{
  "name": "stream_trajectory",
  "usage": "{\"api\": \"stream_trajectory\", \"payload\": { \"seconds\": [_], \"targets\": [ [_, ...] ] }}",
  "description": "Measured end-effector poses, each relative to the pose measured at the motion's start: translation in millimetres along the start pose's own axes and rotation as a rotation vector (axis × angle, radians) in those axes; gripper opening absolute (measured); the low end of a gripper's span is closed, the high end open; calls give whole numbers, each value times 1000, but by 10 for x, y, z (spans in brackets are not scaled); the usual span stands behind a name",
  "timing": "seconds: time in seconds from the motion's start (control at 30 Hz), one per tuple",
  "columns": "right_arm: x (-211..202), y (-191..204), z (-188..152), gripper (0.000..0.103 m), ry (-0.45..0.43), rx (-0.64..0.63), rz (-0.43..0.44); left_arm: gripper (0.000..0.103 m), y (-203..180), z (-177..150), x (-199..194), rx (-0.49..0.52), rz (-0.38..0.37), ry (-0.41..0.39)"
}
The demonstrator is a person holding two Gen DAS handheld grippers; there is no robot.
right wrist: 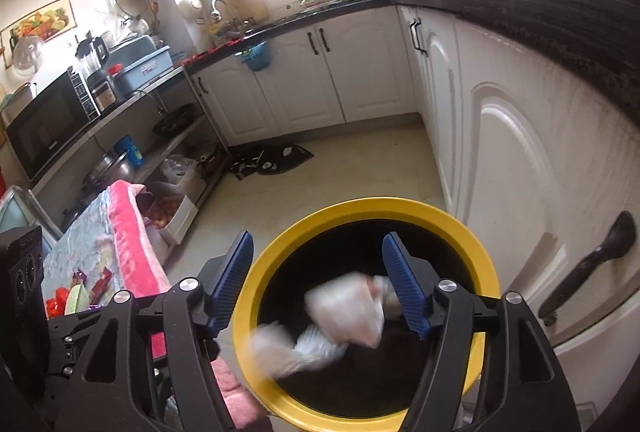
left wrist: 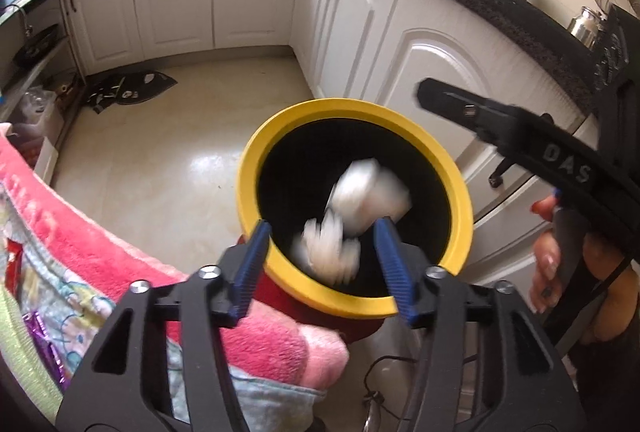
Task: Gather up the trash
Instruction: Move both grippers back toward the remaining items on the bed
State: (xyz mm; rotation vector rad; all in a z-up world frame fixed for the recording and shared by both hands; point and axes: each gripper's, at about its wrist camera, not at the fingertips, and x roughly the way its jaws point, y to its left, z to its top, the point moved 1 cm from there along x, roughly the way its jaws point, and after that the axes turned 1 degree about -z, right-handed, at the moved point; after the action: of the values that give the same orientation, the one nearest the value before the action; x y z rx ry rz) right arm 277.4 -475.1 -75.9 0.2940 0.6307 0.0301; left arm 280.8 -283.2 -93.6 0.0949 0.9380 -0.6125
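We hold both grippers over the trash bin (left wrist: pixel 362 296), a dark-walled bin with a yellow rim and a red outer wall that shows just under the rim in the left wrist view. Our left gripper (left wrist: pixel 322 252) has its blue fingers spread apart, one outside the near-left rim and the other inside the near-right rim, gripping nothing. Our right gripper (right wrist: pixel 316 280) is likewise spread wide and grips nothing: its left finger sits outside the rim, its right finger over the bin mouth.

Two pieces of white trash show blurred within the bin mouth. In the left wrist view the larger wad (left wrist: pixel 370 194) sits toward the far right of the opening and the smaller crumpled piece (left wrist: pixel 328 248) lies between our fingers, near the rim. In the right wrist view the larger wad (right wrist: pixel 348 306) is just beside our right finger and the smaller piece (right wrist: pixel 294 350) overlaps the near-left rim. We cannot tell whether either touches the bin wall.

On the left, a pink blanket (left wrist: pixel 100 232) with a patterned cloth presses up against the bin's outer wall. On the right, white cabinet doors (right wrist: pixel 520 160) under a dark desk (right wrist: pixel 560 16) stand just beside the bin. Open tiled floor (left wrist: pixel 160 152) stretches beyond the far rim to a dark mat (left wrist: pixel 128 92) by the far cabinets.
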Motion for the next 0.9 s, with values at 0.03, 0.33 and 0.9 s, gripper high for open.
{"api": "stream_trajectory", "payload": {
  "seconds": [0.03,0.33,0.9],
  "targets": [
    [-11,-3,17,69,-5,-4,-10,57,27,-9,-32,-6,5,-3],
    [-517,175,17,85,-118,-73,-78,92,247,-32,-609,-52,83,-115],
    [-1337,989,-48,95,-242,-243,-22,92,656,-270,-1773,-130,189,-328]
  ]
}}
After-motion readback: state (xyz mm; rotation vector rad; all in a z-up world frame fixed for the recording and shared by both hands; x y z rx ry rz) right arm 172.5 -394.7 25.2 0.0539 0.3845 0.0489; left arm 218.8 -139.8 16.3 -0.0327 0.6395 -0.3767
